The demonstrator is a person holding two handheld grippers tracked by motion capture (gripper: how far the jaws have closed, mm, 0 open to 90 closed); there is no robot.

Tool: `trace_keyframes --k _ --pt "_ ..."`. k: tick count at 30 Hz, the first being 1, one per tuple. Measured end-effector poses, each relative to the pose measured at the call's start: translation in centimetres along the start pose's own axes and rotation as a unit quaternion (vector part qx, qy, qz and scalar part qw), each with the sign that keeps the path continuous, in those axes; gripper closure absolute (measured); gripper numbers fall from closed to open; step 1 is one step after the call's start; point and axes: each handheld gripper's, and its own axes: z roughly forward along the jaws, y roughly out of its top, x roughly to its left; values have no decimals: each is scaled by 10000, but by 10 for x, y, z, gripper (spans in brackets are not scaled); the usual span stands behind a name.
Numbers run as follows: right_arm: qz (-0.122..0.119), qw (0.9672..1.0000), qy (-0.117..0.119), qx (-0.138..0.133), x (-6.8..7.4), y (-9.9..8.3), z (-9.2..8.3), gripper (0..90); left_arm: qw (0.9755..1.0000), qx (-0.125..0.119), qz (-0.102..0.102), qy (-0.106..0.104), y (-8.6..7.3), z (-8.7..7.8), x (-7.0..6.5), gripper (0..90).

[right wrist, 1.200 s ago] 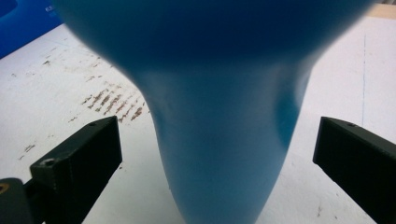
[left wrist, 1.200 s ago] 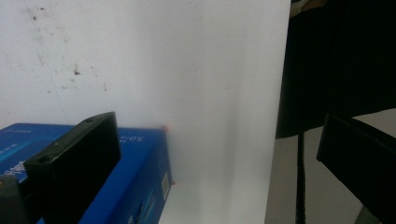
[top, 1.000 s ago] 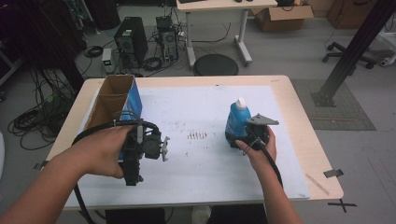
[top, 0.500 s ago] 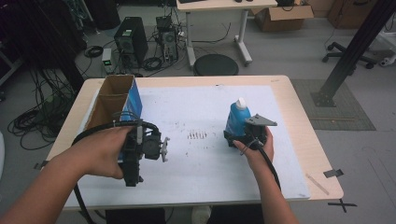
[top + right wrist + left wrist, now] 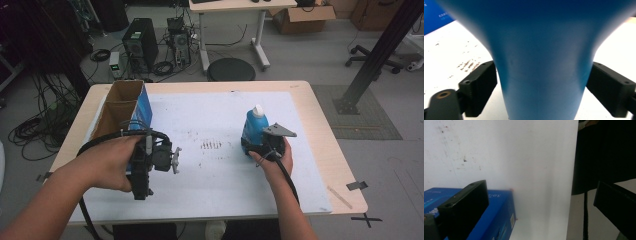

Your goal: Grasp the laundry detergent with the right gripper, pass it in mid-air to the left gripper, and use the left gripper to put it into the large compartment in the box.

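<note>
While lettering on the blue box (image 5: pixel 499 220) blurs, right tongs (image 5: pixel 541 92) flank the blue bottle (image 5: pixel 541 50)

A lab or technical workroom, grey floor with computer towers (image 5: pixel 140 44) and loose cables (image 5: pixel 37 127) lying on it (many tangled), a desk (image 5: pixel 235 6), a cardboard box (image 5: pixel 302 16), tape marks (image 5: pixel 365 219), black metal frame (image 5: pixel 380 47)

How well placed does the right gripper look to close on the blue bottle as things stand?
Probably well: the blue bottle already stands between the open jaws of the right gripper, with a small gap showing on each side and nothing between jaw and bottle.
</note>
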Motion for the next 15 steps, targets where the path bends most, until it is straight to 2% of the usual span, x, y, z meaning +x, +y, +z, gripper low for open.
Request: trace_keyframes --k 15 --pt "-5 10000 34 -39 5 3 -1 235 10000 38 12 3 1 1 0 4"
